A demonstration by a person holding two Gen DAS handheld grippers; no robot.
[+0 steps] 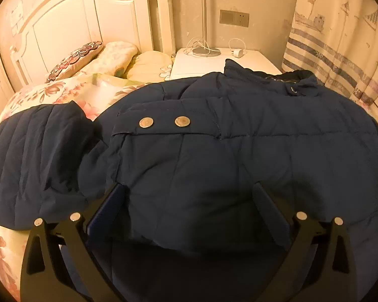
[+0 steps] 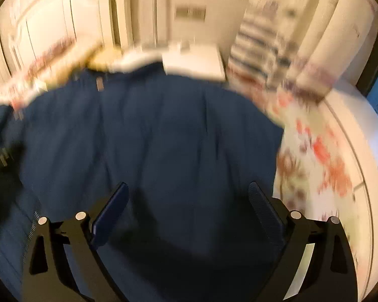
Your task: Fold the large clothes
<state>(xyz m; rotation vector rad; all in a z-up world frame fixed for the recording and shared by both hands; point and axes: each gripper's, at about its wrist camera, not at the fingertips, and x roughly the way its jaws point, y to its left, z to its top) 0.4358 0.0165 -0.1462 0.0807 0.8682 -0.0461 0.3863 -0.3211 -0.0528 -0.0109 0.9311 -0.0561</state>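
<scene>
Jacket (image 1: 214, 151) in dark blue quilted fabric is spread across a flower-patterned bed (image 1: 70, 93), collar at the far end near a white nightstand (image 1: 252, 60), one sleeve (image 1: 35, 156) bunched at the left. Both the left claw (image 1: 189, 191) and right claw (image 2: 189, 188) are held wide open above the cloth, nothing gripped. The right wrist view is blurred.
</scene>
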